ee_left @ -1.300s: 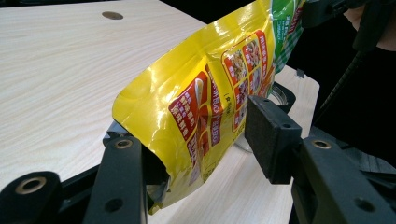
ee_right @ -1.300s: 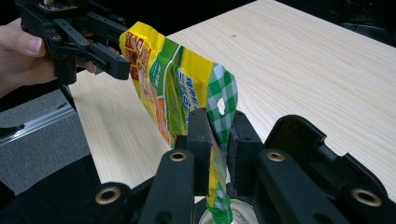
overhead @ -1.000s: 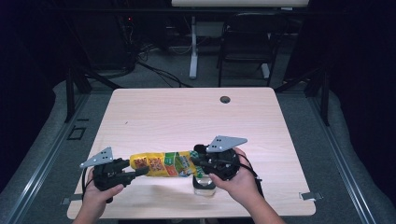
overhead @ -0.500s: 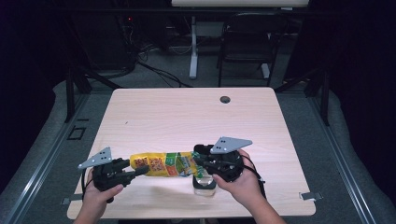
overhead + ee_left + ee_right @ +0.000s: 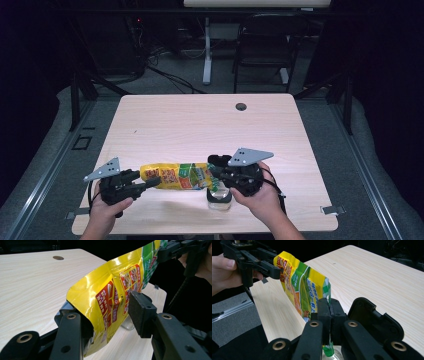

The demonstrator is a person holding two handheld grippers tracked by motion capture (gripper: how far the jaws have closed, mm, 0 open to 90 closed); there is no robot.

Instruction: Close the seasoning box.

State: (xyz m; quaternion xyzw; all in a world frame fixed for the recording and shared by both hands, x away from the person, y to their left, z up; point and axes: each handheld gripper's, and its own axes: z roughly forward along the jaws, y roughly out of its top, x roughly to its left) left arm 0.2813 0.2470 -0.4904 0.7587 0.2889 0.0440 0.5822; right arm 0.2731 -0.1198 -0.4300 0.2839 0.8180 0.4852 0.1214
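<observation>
Yellow foil identifies the pouch, which we see in the high view stretched level between both grippers above the near edge of the tabletop. We hold the left gripper at the pouch's left end and the right gripper at its green right end. A clear glass container stands on the tabletop just below the right gripper, and a dark round grommet sits near the far edge. In the left gripper view, the left gripper's fingers stand partly apart with the yellow end of the pouch between them; the far pad lies against the foil, but we cannot tell whether the near pad presses on it. The right gripper holds the far end at the upper right. In the right gripper view, the right gripper's fingers have just been closing and are now pinched together on the green, chequered edge of the pouch. The left gripper shows at the pouch's far end.
</observation>
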